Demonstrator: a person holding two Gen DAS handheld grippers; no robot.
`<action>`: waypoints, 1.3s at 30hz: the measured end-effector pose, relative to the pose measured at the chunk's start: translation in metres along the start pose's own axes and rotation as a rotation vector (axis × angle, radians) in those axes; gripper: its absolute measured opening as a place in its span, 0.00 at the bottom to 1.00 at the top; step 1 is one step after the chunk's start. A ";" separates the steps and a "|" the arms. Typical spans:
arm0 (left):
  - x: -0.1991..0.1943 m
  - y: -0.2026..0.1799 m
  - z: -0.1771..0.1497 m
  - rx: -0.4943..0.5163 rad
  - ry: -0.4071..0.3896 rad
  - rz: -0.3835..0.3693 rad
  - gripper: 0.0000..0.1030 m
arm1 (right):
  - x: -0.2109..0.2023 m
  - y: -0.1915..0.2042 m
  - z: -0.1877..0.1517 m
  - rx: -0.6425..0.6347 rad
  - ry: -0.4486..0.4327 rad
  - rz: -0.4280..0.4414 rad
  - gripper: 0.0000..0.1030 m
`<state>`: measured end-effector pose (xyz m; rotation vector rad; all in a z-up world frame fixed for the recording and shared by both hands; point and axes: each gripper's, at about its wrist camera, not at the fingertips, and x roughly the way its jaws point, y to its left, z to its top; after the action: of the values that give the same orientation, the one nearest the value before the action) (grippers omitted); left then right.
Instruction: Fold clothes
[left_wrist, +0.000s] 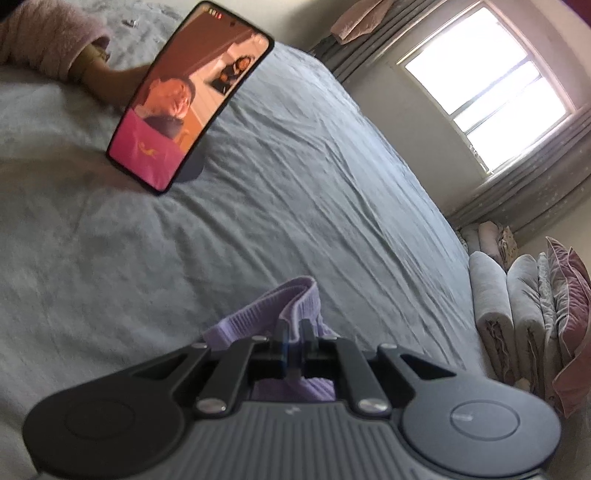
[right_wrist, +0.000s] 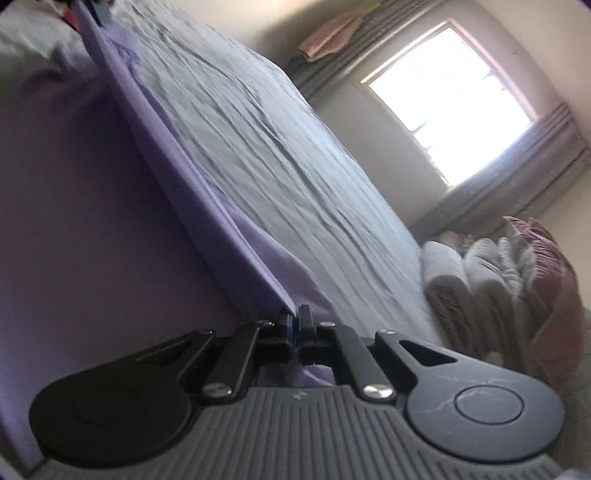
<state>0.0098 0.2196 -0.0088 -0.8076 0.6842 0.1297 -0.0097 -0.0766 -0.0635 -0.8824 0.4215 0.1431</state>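
Observation:
A lilac garment (left_wrist: 258, 310) with a ribbed band lies bunched on the grey bed (left_wrist: 295, 166) in the left wrist view. My left gripper (left_wrist: 294, 326) is shut on that band, and cloth shows under the jaws. In the right wrist view the same lilac garment (right_wrist: 92, 221) fills the left side. Its edge runs taut from the top left corner down to my right gripper (right_wrist: 295, 314), which is shut on that edge. The far end of the edge is blurred and partly cut off by the frame.
A phone (left_wrist: 192, 96) with a lit screen stands over the bed at the upper left, with a hand in a fluffy pink sleeve (left_wrist: 44, 40) behind it. Rolled bedding and cushions (left_wrist: 524, 302) are stacked beyond the bed's right edge, under a bright window (left_wrist: 487, 81).

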 end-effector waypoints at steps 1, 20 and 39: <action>0.000 -0.001 -0.001 0.008 0.001 0.004 0.05 | 0.002 -0.001 -0.004 -0.018 0.002 -0.015 0.01; 0.009 0.024 0.005 0.178 0.024 -0.032 0.05 | -0.057 0.028 -0.039 -0.493 -0.128 -0.132 0.00; -0.016 -0.038 -0.027 0.474 -0.044 0.103 0.65 | -0.011 -0.059 -0.033 0.069 0.057 0.132 0.32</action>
<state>-0.0029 0.1765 0.0120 -0.3141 0.6799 0.0727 -0.0126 -0.1385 -0.0350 -0.7921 0.5354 0.2233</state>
